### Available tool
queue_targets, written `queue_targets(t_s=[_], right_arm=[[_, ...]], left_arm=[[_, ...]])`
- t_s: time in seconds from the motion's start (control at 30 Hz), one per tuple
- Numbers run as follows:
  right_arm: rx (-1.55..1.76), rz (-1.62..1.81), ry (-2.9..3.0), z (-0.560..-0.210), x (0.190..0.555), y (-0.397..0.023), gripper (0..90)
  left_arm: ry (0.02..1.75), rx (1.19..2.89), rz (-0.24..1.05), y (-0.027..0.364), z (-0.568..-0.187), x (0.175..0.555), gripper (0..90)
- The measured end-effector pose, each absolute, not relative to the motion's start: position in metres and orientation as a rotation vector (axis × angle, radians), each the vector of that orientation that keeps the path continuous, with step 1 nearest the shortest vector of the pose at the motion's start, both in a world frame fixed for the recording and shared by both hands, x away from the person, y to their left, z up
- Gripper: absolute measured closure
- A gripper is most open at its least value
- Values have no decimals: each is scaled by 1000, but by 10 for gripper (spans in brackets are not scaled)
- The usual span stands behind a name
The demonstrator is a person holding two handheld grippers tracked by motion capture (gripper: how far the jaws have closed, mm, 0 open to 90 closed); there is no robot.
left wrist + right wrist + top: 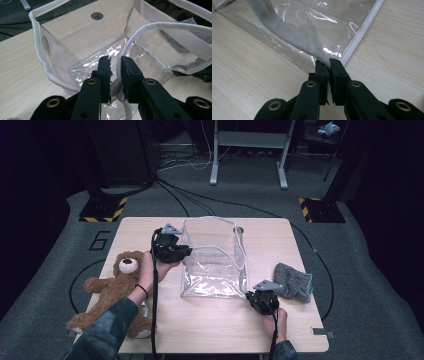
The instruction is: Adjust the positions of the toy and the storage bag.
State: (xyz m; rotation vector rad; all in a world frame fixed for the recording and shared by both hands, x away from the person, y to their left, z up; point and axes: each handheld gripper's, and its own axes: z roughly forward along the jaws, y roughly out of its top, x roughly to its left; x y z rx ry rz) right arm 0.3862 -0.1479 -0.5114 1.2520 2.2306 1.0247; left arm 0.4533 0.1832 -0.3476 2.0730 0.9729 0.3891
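1. The clear plastic bag (214, 257) with white trim stands open at the middle of the desk (210, 330).
2. The left gripper (172, 251) has its jaws clamped on the bag's white rim (117, 86) at the bag's left side.
3. The right gripper (260, 301) has its jaws pressed together on the bag's fabric strap (297, 32) at the near right corner.
4. A grey knitted cloth (295, 281) lies just right of the bag.
5. A brown teddy bear (112, 287) lies at the desk's left edge.
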Motion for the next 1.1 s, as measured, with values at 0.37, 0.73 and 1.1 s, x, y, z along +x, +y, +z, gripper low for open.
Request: queue_targets(t_s=[0.37,0.73,1.1], right_arm=[[1270,1040,2217,-513,380,-146,853],[1263,1033,2215,-513,377,-149,692],[1336,1052,2172,-508,361,-177,153]], left_arm=[[980,2069,389,184,-348,450,774],[1005,2050,381,186,-348,445,660],[1078,1983,392,214,-342,432,166]])
